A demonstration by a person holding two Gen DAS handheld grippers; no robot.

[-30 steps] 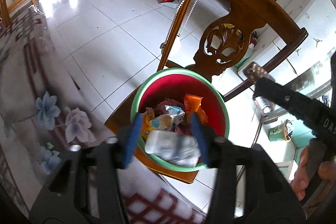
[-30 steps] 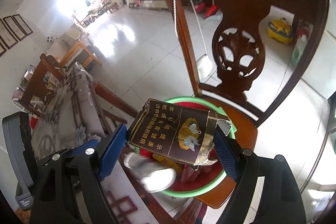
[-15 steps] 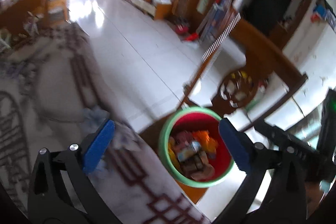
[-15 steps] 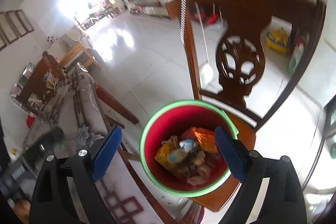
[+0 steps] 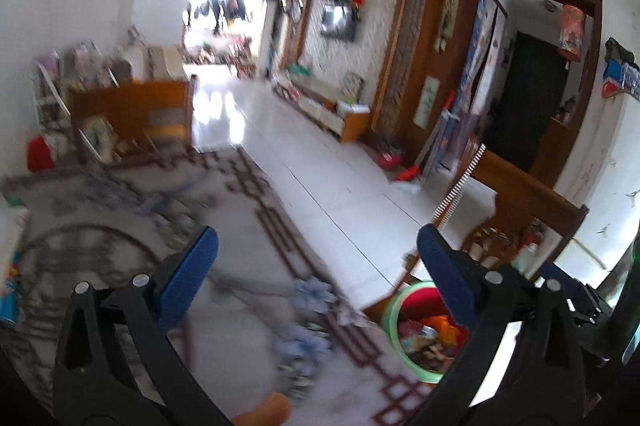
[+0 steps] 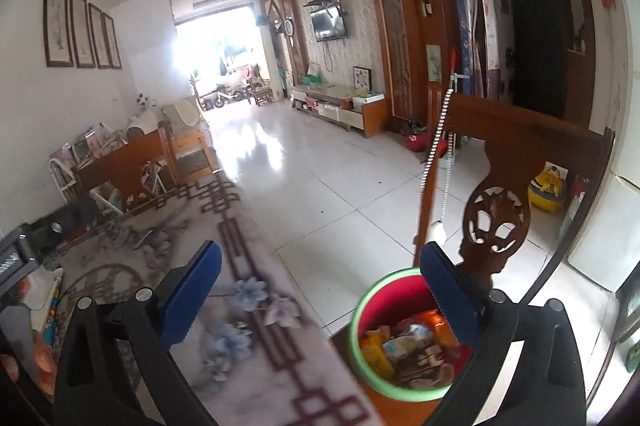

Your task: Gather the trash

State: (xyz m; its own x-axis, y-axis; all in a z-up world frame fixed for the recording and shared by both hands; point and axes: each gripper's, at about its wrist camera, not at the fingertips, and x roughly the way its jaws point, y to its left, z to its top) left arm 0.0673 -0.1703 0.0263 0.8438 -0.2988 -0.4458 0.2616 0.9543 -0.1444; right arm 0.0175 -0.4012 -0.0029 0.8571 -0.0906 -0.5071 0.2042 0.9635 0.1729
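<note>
Grippers both empty above the table, between pickups.

I read my left gripper (image 5: 316, 266) and right gripper (image 6: 320, 278) as spread wide with nothing between the blue pads, both raised over the patterned tablecloth (image 6: 248, 310). The trash basin (image 6: 362, 310), red inside with a green rim, sits on the wooden chair (image 6: 496, 222) just beside the table edge, and it holds a pile of wrappers (image 6: 404, 350). I judge this a search step: more trash has to be found before anything else goes in. On the near left of the table I make out some flat colourful items (image 6: 50, 310), too blurred to name. My next move calls for steering one gripper toward whatever is there and lining the pads on it.
</note>
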